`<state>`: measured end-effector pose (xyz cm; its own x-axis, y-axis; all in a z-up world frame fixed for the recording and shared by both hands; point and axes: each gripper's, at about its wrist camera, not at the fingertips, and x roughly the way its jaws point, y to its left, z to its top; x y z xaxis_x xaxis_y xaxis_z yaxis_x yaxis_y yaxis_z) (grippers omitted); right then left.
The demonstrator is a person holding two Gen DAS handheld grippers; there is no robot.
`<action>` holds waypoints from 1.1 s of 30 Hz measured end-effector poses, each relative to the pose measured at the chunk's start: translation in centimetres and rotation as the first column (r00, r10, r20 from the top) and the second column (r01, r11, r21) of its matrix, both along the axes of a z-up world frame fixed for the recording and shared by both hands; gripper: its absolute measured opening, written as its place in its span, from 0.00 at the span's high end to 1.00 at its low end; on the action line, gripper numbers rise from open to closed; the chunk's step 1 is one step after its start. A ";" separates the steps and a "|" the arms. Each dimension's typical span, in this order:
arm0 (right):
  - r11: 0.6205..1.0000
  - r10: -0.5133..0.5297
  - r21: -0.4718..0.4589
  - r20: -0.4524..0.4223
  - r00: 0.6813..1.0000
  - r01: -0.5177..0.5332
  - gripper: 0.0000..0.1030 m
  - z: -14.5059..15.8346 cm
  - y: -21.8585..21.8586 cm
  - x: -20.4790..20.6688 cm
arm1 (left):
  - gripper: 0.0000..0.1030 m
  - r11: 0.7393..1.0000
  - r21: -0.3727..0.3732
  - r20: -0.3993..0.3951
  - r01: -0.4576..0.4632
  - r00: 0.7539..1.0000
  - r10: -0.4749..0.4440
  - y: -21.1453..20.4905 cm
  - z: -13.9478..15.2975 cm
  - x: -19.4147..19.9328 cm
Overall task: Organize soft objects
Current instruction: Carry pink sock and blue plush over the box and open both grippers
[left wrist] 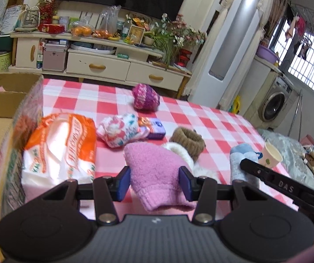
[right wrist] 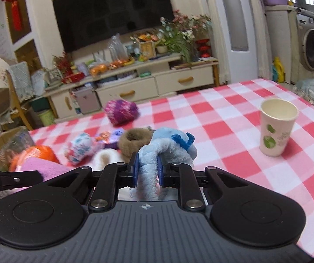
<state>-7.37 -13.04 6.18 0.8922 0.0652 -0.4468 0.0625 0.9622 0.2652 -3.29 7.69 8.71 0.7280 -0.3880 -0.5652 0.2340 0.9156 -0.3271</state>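
Gripping seems to be the step in hand: each gripper has closed on a soft item at the near edge of the checked table (right wrist: pixel 233 118). The right gripper (right wrist: pixel 147 172) has its pads pinched tight on the light blue plush (right wrist: pixel 167 151), fluffy, with a darker blue trim. The left gripper (left wrist: pixel 154 182) stands partly closed, its pads pressing the sides of the folded pink fleece cloth (left wrist: pixel 154 166). Next, I judge, both loads need carrying left to the cardboard box (left wrist: pixel 7 92) beside the table. Farther off lie a brown cuff (left wrist: pixel 187 139), a patterned sock bundle (left wrist: pixel 120 129), a tissue pack (left wrist: pixel 62 144) and a magenta knit ball (left wrist: pixel 146 96).
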 end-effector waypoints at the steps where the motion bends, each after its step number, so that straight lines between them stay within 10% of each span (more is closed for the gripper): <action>1: 1.000 0.012 0.004 0.008 1.000 -0.012 0.81 0.3 0.3 0.0 | 0.55 1.000 -0.006 0.006 -0.007 1.000 0.007 0.3 0.2 0.0; 14: 0.962 0.257 0.062 0.131 0.957 -0.267 0.80 5.8 7.9 1.9 | 0.55 0.979 -0.096 0.101 -0.180 0.977 0.189 7.0 3.7 0.4; 33: 0.776 0.614 0.066 0.143 0.776 -0.627 0.79 6.5 22.5 9.4 | 0.55 0.830 -0.089 0.046 -0.550 0.831 0.555 18.5 3.3 2.9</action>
